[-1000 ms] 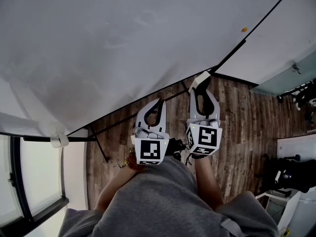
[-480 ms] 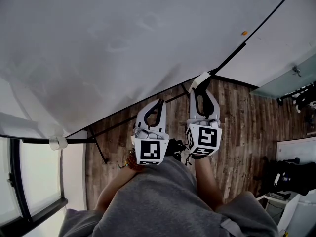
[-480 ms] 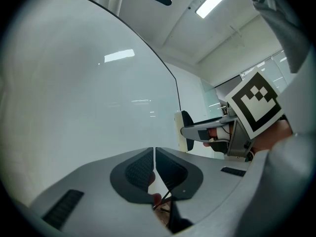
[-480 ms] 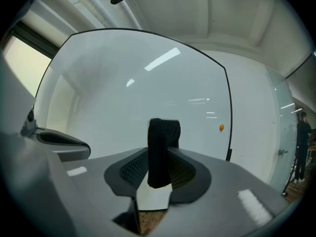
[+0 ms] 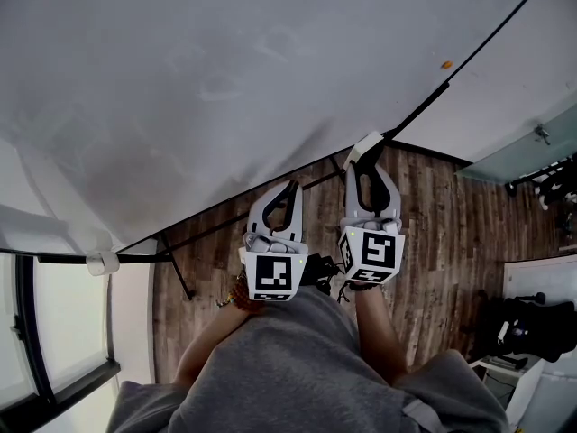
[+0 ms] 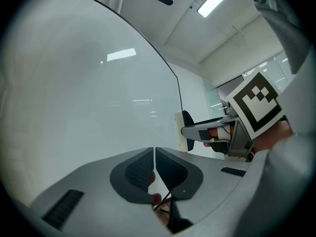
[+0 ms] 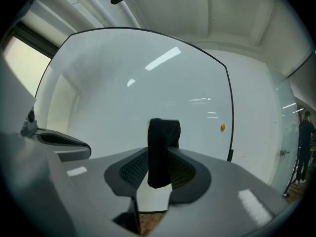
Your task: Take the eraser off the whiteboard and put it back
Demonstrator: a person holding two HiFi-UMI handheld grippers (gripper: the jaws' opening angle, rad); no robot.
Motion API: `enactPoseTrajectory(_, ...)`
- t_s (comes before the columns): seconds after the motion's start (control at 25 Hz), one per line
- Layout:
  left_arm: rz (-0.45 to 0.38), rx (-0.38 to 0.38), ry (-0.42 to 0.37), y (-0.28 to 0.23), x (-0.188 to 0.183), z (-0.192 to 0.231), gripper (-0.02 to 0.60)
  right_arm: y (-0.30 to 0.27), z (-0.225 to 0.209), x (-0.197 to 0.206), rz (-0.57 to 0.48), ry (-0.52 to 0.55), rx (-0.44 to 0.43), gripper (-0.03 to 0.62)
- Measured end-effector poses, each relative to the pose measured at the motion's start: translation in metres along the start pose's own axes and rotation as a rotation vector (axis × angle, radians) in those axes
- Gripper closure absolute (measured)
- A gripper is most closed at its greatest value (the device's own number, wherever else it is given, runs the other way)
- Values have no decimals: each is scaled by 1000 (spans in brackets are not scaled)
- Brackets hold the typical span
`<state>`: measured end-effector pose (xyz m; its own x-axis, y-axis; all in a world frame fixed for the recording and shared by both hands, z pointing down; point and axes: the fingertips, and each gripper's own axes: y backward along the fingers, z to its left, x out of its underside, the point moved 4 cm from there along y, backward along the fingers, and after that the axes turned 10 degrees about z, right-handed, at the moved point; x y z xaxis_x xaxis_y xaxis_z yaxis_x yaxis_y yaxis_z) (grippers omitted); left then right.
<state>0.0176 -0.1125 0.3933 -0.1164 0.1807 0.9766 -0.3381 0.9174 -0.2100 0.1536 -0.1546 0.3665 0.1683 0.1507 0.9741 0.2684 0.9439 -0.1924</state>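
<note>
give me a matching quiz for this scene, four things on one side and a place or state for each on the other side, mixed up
Things:
1. eraser
2. left hand-held gripper
3. orange dot
4. floor

Place or state:
a. shut, nothing between the jaws
b. on the whiteboard, close to its right edge
c. clamped in the right hand-held gripper
d. dark wood planks

Pairs: 1-c, 2-a, 3-b, 4-d
</note>
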Motion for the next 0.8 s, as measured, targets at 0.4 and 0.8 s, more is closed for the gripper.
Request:
enactPoseTrajectory(0.4, 1, 5, -9, -13, 0, -3, 574, -10, -6, 1, -8, -4, -8, 476)
enactPoseTrajectory(0.8, -2, 0, -9, -31, -3, -4, 574, -24, -20, -2, -18, 0, -9, 477)
